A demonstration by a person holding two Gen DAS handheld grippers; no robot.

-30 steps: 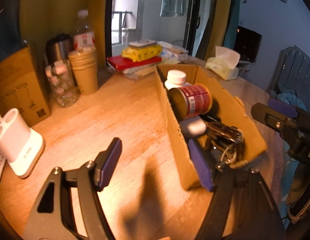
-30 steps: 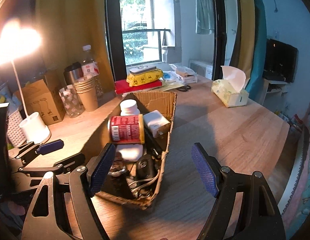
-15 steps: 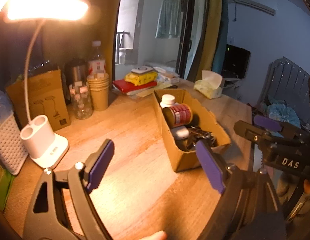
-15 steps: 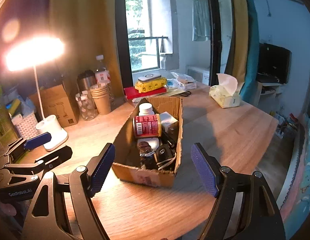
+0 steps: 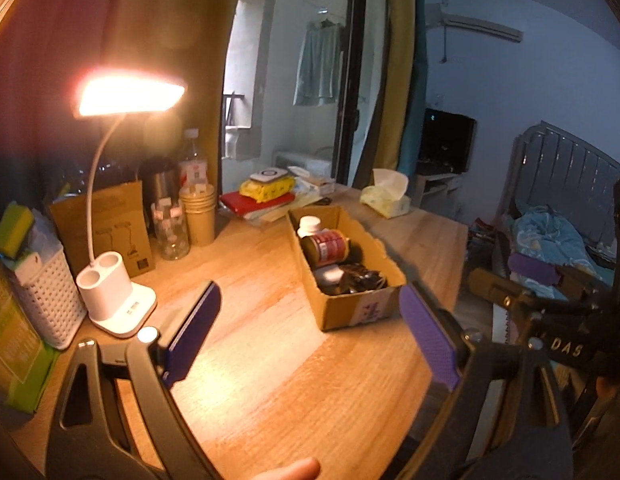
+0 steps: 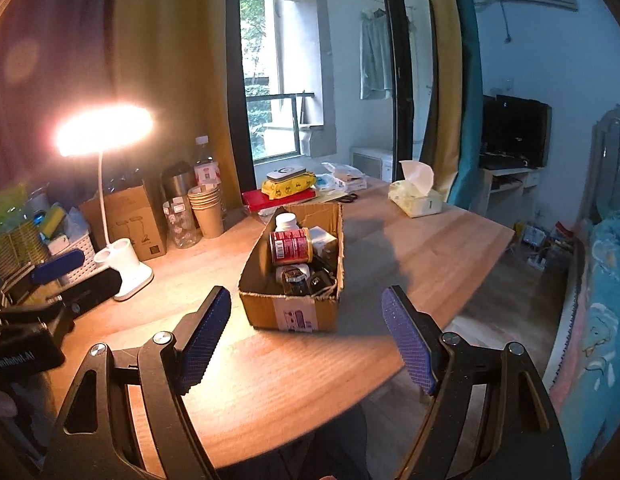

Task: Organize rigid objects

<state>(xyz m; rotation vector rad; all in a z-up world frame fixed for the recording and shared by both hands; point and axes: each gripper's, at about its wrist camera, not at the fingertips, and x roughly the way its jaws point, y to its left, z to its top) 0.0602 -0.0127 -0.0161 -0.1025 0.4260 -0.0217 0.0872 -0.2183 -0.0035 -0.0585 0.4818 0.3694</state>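
Left gripper [image 5: 314, 344] jaws just widened, right gripper [image 6: 307, 340] released, both empty; cardboard box [image 6: 293, 312] lower contents indistinct

Matt wood-grain tabletop [image 6: 410, 248], rough brown cardboard box [image 6: 293, 312] with torn edges, glossy white plastic lamp base [image 5: 117, 296], paper cups [image 6: 207, 212], textured rubbery blue pads [image 6: 408, 340].

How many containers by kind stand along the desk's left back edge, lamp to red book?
Cardboard lamp box: 1
Steel thermos: 1
Clear plastic bottle: 1
Glass jar: 1
Paper cup stack: 1
Total: 5
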